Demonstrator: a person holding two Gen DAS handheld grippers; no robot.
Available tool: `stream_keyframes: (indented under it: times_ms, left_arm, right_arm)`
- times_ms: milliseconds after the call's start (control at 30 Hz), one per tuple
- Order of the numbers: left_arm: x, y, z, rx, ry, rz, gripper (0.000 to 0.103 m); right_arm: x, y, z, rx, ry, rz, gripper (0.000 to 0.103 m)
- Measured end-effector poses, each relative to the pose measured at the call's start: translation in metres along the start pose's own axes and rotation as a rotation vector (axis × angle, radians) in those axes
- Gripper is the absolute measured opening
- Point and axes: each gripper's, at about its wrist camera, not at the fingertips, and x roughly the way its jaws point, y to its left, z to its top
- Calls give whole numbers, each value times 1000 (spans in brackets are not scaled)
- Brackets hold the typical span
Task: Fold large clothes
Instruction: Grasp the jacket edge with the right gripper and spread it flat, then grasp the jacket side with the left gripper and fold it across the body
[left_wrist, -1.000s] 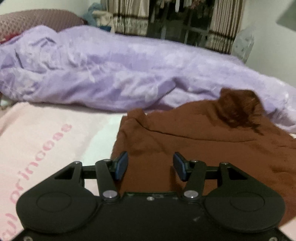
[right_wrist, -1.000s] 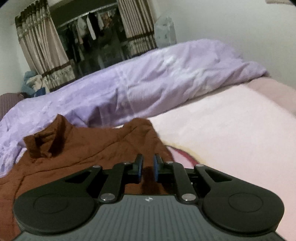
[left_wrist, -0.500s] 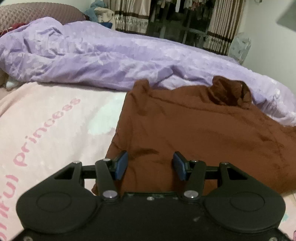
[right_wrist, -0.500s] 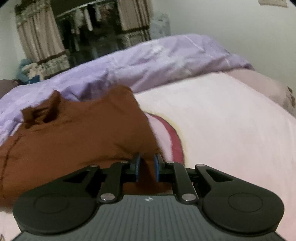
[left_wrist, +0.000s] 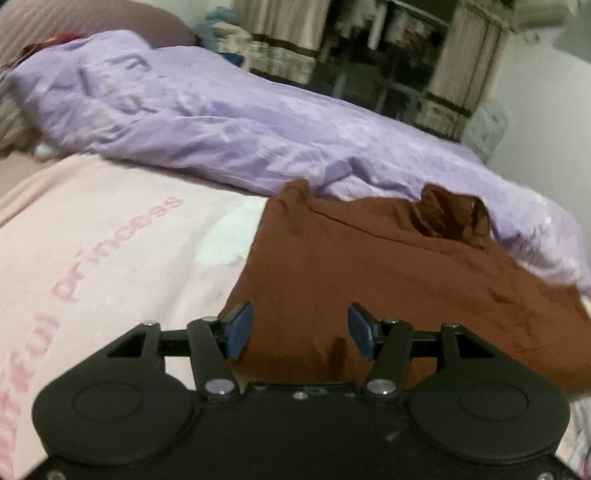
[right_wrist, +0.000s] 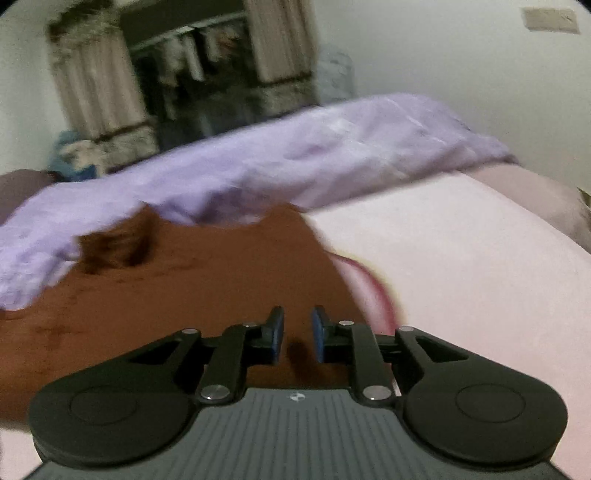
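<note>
Left gripper: jaws apart and opening, brown garment below the gap, nothing pinched.
Right gripper: narrow gap, jaws opening, pads clear of the cloth.
Brown garment: lay spread on the pink sheet, collar toward the lilac duvet.
Beyond: curtains.

A: What covers the bed?
B: A pink sheet with pink lettering at nine o'clock.
A: And lying on it?
B: A brown garment in the middle, with a rumpled lilac duvet at twelve o'clock.
</note>
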Motion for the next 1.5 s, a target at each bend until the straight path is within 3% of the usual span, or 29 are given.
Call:
stream_keyframes:
  times_ms: [200,333,533,767,967,1133,1233,1400,1500]
  left_arm:
    - [-6,21,-30,-231,54,-58,65]
    - [6,31,-40,-356,80,-83,65]
    - [29,41,-42,-476,99,-138,69]
    - [45,53,-42,-593,3,-191,74]
    - [69,55,-17,-587,12,-174,76]
    - [84,50,2,-512,28,-133,74]
    - [82,43,4,-455,40,-98,68]
    - [76,36,13,-399,23,-93,48]
    - [69,30,20,-364,2,-105,45]
  right_arm:
    - [0,93,-9,-105,2,175,31]
    - [11,143,-20,-173,-10,217,36]
    - [41,163,-39,-167,79,206,36]
    - [45,161,-52,-177,80,209,37]
    - [45,163,-54,-178,77,201,36]
    - [45,166,-60,-198,58,183,36]
    - [44,169,-65,-231,41,170,36]
    - [37,174,-47,-246,59,171,36]
    - [30,181,-32,-241,5,193,36]
